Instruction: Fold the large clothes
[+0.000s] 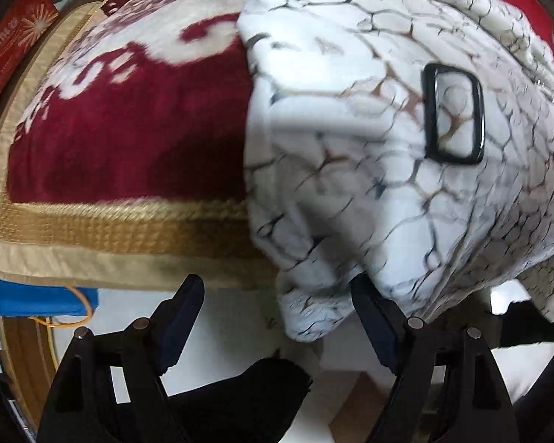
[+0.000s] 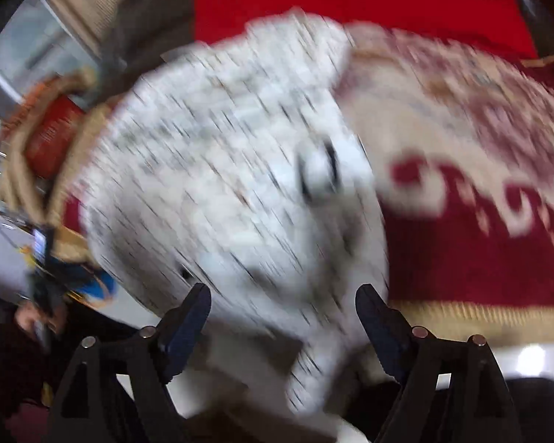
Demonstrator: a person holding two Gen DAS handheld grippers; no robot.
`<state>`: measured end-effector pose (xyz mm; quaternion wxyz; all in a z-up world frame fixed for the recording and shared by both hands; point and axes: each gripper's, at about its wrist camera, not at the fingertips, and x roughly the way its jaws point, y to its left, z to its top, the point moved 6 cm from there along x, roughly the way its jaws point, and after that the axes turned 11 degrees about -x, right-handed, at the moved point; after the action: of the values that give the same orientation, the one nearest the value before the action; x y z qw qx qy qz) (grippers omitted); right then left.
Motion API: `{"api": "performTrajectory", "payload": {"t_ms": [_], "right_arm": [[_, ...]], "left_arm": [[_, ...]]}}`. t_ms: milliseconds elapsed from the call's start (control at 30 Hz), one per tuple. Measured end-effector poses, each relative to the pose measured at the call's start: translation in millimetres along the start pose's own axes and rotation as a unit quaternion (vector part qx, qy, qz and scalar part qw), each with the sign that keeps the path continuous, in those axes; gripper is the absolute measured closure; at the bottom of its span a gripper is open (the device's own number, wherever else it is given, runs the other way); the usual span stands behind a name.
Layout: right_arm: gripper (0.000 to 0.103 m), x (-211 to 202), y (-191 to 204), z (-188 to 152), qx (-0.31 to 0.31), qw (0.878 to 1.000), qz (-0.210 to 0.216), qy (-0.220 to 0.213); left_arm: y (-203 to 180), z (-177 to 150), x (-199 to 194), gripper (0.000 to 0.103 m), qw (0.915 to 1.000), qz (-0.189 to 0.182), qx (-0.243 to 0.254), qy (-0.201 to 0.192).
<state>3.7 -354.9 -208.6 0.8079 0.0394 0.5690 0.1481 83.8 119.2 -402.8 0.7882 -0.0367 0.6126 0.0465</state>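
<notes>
Red patterned blanket (image 1: 129, 155) under a bunched white jacket (image 1: 369, 129).
Both the left gripper (image 1: 277, 295) and the right gripper (image 2: 282, 302) gape open, holding nothing; the jacket hangs over the edge, folding seemingly barely begun.

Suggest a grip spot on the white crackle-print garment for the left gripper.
Probably the loose corner of the white garment overhanging the near edge of the red and gold blanket. It droops between the open fingers of the left gripper, so come from the near side, level, closing across the hem. Avoid the black buckle.
</notes>
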Motion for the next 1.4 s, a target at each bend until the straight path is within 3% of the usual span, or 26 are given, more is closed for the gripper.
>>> {"api": "performTrajectory", "payload": {"t_ms": [133, 233, 300, 333, 367, 400, 433, 500, 533, 600, 700, 733, 767, 833, 867, 933, 967, 1000, 1033, 1100, 1233, 1400], "right_arm": [[0.02, 47, -8, -24, 0.032, 0.995, -0.03, 0.093], [0.02, 75, -15, -33, 0.064, 0.991, -0.045, 0.112], [0.018, 91, -14, -36, 0.064, 0.99, -0.051, 0.119], [0.021, 97, -12, -37, 0.066, 0.99, -0.047, 0.117], [0.023, 101, -10, -38, 0.073, 0.99, -0.039, 0.112], [0.038, 104, -9, -40, 0.074, 0.99, -0.036, 0.114], [0.064, 107, -5, -42, 0.065, 0.99, -0.03, 0.12], [0.075, 106, -2, -45, 0.059, 0.99, -0.024, 0.122], [0.082, 103, -1, -46, 0.062, 0.991, -0.017, 0.117], [0.087, 94, 4, -47, 0.062, 0.993, -0.009, 0.105], [0.087, 83, 15, -48, 0.044, 0.995, 0.008, 0.094], [0.087, 83, 17, -49, 0.037, 0.995, 0.005, 0.097], [0.087, 87, 14, -48, 0.038, 0.994, -0.002, 0.101], [0.087, 98, 7, -47, 0.053, 0.992, -0.002, 0.111], [0.086, 100, 7, -49, 0.059, 0.992, -0.001, 0.115], [0.084, 103, 4, -54, 0.072, 0.989, 0.001, 0.125], [0.084, 106, 5, -54, 0.07, 0.99, 0.004, 0.122], [0.084, 106, 8, -52, 0.064, 0.991, 0.005, 0.119], [0.088, 105, 13, -51, 0.055, 0.992, 0.008, 0.116], [0.094, 98, 24, -47, 0.037, 0.994, 0.018, 0.103], [0.095, 64, 54, -30, -0.002, 0.996, 0.063, 0.064], [0.095, 2, 91, 20, -0.057, 0.992, 0.106, -0.031]], "left_arm": [[-13, 6, 2, 0.021, 0.9996, -0.025, 0.004, -0.008], [-19, 5, 8, 0.025, 0.9982, -0.06, -0.008, 0.002], [-24, 4, 10, 0.044, 0.9958, -0.09, -0.016, 0.008], [-28, 2, 11, 0.059, 0.9938, -0.109, -0.019, 0.016], [-32, 1, 11, 0.065, 0.9939, -0.108, -0.013, 0.018], [-34, 0, 11, 0.068, 0.9945, -0.104, -0.007, 0.015], [-37, -1, 10, 0.076, 0.9944, -0.105, 0.0, 0.012], [-39, -1, 7, 0.09, 0.9927, -0.12, -0.004, 0.011], [-38, 0, 4, 0.092, 0.9905, -0.137, -0.013, 0.011], [-35, 1, 1, 0.093, 0.9872, -0.157, -0.024, 0.011], [-32, -3, 3, 0.091, 0.9875, -0.157, -0.015, 0.01], [-33, -6, 6, 0.08, 0.9887, -0.149, -0.011, 0.014], [-36, -8, 8, 0.06, 0.9898, -0.141, -0.009, 0.021], [-39, -13, 19, 0.036, 0.9932, -0.109, -0.011, 0.039], [-38, -15, 23, 0.036, 0.9936, -0.103, -0.012, 0.044], [-37, -15, 29, 0.045, 0.9919, -0.112, -0.022, 0.055], [-33, -18, 29, 0.075, 0.9902, -0.124, -0.027, 0.057], [-31, -16, 28, 0.087, 0.9894, -0.129, -0.028, 0.06], [-33, -17, 29, 0.093, 0.9887, -0.135, -0.029, 0.059], [-37, -18, 22, 0.097, 0.987, -0.151, -0.023, 0.05], [-46, -15, -26, 0.099, 0.9755, -0.219, -0.003, 0.018], [-54, 15, -90, 0.099, 0.9608, -0.275, 0.011, -0.032]]}}
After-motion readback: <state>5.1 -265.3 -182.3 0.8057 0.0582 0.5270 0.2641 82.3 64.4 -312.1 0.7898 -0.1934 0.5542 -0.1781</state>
